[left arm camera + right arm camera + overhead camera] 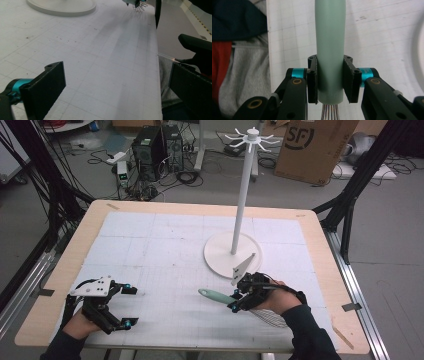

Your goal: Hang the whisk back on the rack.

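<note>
We see a whisk [227, 297] with a pale green handle already picked up: the right hand-held gripper [236, 300] is clamped on the handle, its two black jaws pressing the handle from either side just above the point where the wires begin, as the right gripper view [329, 50] shows close up. In the high view the handle sticks out toward the left from the jaws, and the wire head [270, 316] trails back under the right hand near the front edge of the surface [150, 250]. We judge the pick-up to be done. What seems to remain is carrying the whisk to the white stand [240, 195], whose round base sits just behind the right hand and whose tall post ends in a ring of hooks at the top, and hanging it there; nothing hangs on those hooks yet.

The right forearm comes in from the lower right, hand low over the surface, jaws pointing leftward. The left hand-held gripper [131, 305] rests at the front left of the surface, well apart from the whisk, its jaws spread wide with nothing between them, pointing right across the bare gridded mat.
</note>
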